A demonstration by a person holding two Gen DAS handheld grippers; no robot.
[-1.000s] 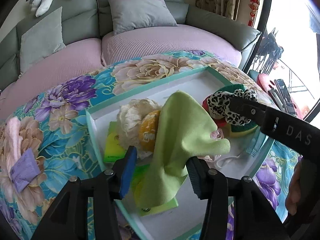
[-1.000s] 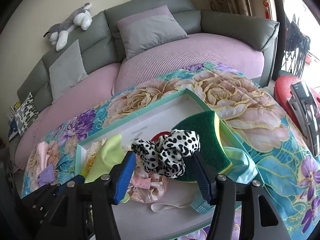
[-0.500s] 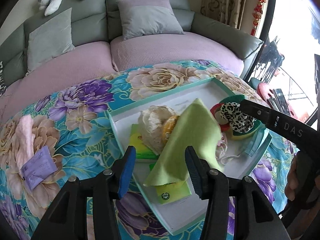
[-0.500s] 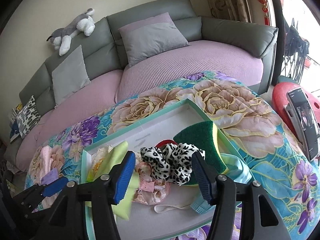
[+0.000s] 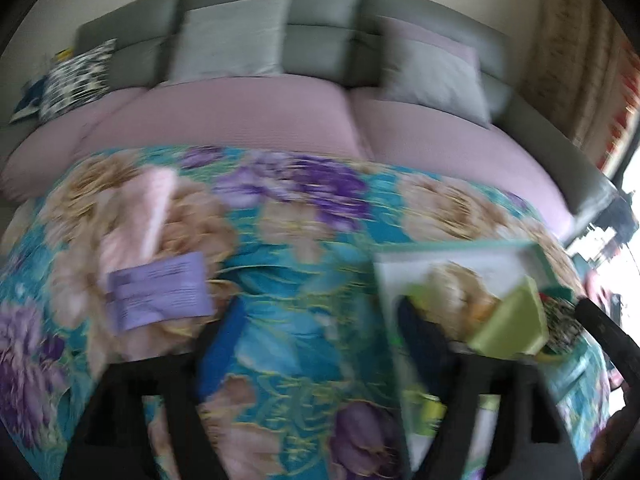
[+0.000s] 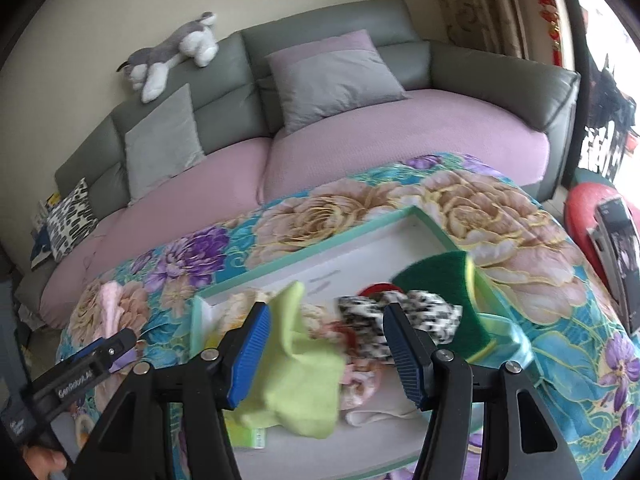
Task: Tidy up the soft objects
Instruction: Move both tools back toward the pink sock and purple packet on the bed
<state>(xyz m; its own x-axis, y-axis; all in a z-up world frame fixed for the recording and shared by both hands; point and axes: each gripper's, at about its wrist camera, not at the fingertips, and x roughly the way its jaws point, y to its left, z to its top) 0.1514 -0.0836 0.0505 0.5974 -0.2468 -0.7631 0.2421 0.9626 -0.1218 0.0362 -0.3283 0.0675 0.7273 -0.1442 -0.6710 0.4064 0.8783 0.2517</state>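
Observation:
The pale green cloth (image 6: 300,376) lies crumpled in the white tray (image 6: 320,248), free of both grippers. My left gripper (image 5: 320,344) is off to the tray's left over the flowered tablecloth, its jaws opening with nothing between them; its fingers (image 6: 116,346) show low at the left in the right wrist view. A leopard-print scrunchie (image 6: 432,314) rests in the tray beside a dark green scouring sponge (image 6: 440,284). My right gripper (image 6: 328,356) hovers over the tray, jaws opening, pads touching nothing. The left wrist view is blurred.
On the flowered tablecloth (image 5: 312,288) left of the tray lie a purple packet (image 5: 160,292) and a pink cloth (image 5: 148,208). The tray also holds a pale blue mask (image 6: 516,336), pink fabric (image 6: 360,384) and a cream puff (image 5: 456,292). A sofa (image 6: 400,140) stands behind.
My left gripper let go of the green cloth, which dropped into the tray, and swung left over the tablecloth. My right gripper widened, and the scrunchie left its pads.

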